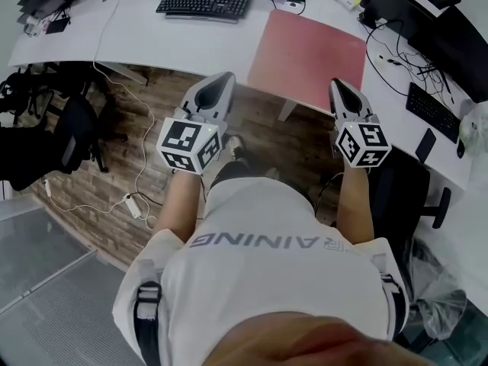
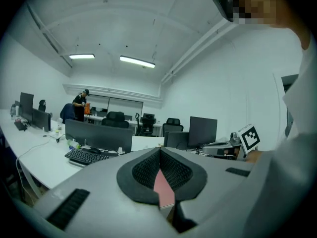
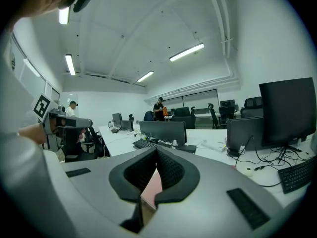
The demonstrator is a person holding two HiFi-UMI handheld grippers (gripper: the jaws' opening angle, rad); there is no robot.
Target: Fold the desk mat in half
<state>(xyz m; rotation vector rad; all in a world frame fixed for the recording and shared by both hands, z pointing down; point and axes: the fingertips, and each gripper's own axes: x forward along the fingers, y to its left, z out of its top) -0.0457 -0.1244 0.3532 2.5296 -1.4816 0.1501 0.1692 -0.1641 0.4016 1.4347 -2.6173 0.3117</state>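
A pink desk mat (image 1: 309, 56) lies flat and unfolded on the white desk (image 1: 152, 40), its near edge along the desk's front edge. Both grippers hang in the air in front of the desk, above the wooden floor, and touch nothing. My left gripper (image 1: 223, 78) points at the desk just left of the mat, with its jaws closed tip to tip. My right gripper (image 1: 338, 85) is shut and empty too, just short of the mat's near right corner. In each gripper view a strip of the mat (image 2: 163, 187) (image 3: 151, 190) shows below the closed tips (image 2: 159, 150) (image 3: 156, 151).
A black keyboard (image 1: 204, 4) lies behind the mat on the left. A second keyboard (image 1: 432, 109) and a phone (image 1: 425, 145) are on the right desk wing. Black chairs (image 1: 46, 139) (image 1: 412, 197) flank me. A power strip (image 1: 133, 204) and cables lie on the floor.
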